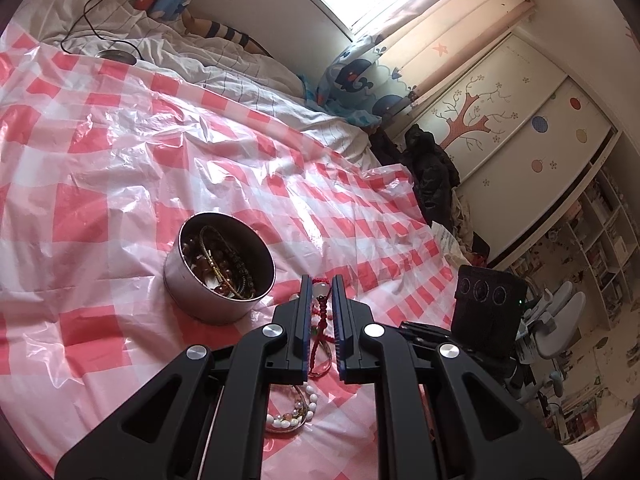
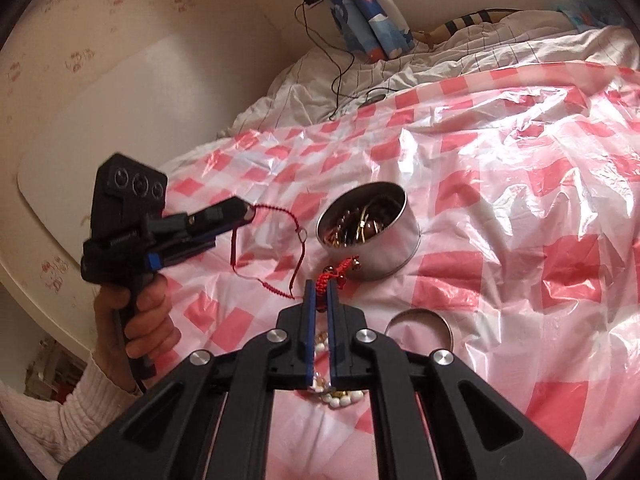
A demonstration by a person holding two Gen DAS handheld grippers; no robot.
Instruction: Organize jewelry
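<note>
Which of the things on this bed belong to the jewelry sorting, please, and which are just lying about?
Job:
red cord, held by left hand-held gripper and right hand-held gripper
tin of bracelets
white bead bracelet
metal ring

Lying about:
black cable
striped plush
dark clothes

Home bedroom; rumpled bed [image 1: 240, 76]; decorated wardrobe [image 1: 500, 120]

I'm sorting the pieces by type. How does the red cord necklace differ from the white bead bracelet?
The red cord necklace is thin braided cord with a knotted charm; the white bead bracelet is a loop of round white beads with some amber ones. The necklace hangs lifted between the left gripper and the right gripper, both shut on it; the bracelet lies loose on the checked sheet. Both are outside the round tin.
</note>
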